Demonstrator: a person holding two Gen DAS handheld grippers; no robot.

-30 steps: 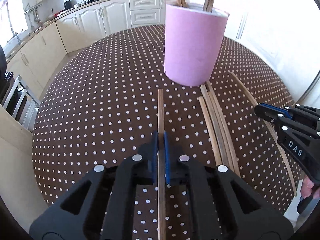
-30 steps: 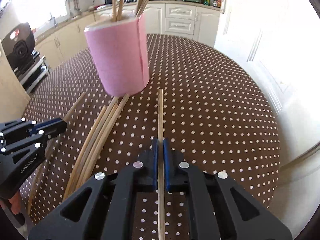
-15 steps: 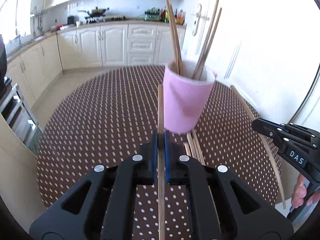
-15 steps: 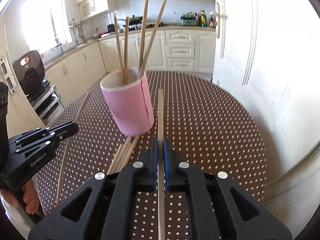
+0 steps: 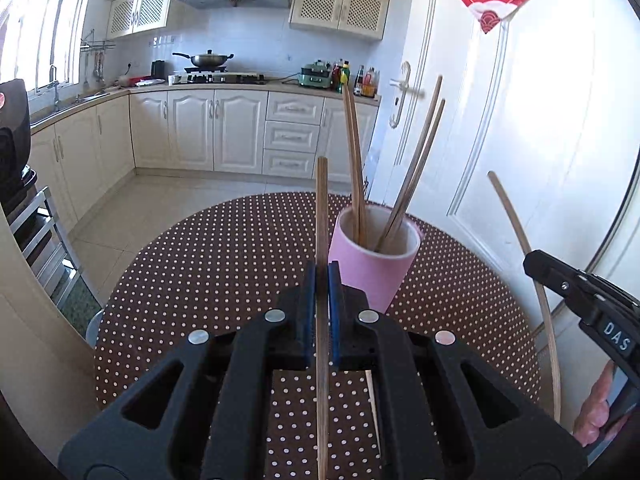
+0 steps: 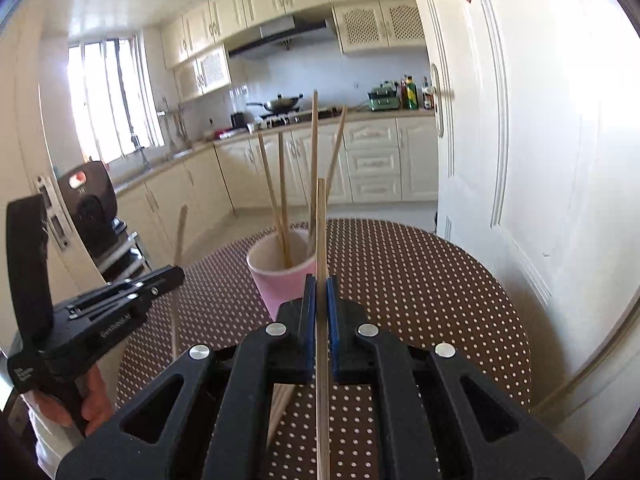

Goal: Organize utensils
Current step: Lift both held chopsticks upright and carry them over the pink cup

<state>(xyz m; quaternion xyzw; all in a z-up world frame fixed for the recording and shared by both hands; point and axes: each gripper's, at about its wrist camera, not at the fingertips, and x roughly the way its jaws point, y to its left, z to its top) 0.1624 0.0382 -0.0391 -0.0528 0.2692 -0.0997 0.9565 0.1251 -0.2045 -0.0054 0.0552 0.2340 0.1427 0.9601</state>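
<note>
Squarely between each gripper's jaws, one chopstick [image 5: 321, 216].

The left tongs [image 5: 322, 276] were matte black plastic, each finger a broad arm with a triangular cut-out and faced inside with a blue pad. Four round silver screw heads sat across the knuckles. The right tongs [image 6: 320, 288] were built alike: black arms, blue pads, four silver screws. Seen from the side, the right tongs' body carried a small label with white letters "DAS", while the left tongs' body bore faint white lettering, too small to read, along its flank.
</note>
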